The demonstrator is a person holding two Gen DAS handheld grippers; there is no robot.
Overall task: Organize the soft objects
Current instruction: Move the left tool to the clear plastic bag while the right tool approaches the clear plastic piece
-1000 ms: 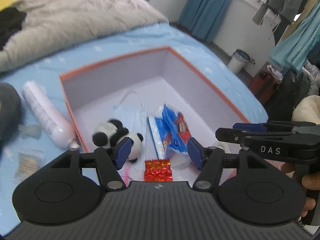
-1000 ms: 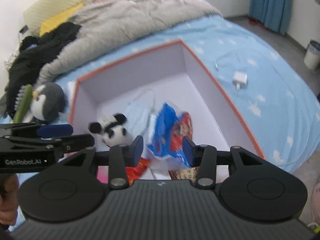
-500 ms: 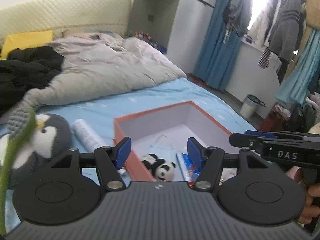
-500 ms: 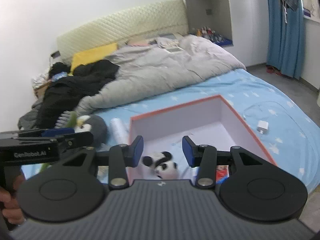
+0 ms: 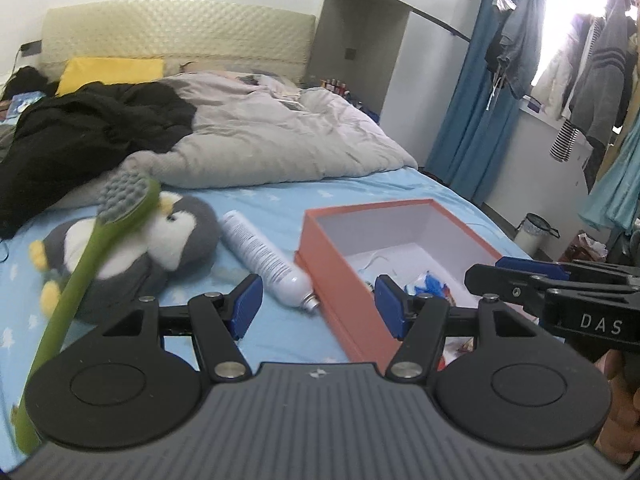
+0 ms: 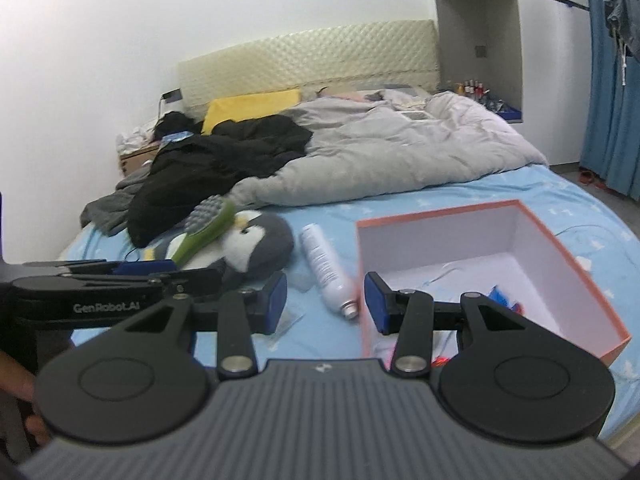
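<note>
Both grippers empty, lined up for the next soft thing on the bed.

Left gripper (image 5: 318,300) and right gripper (image 6: 325,300) have jaws spread, holding nothing. The penguin (image 5: 160,248) lies left of the box (image 5: 340,280), beside a bottle (image 5: 264,260), with a green brush (image 5: 100,240) across it. Better to approach low, pinch the plush body, and keep clear of the brush.
</note>
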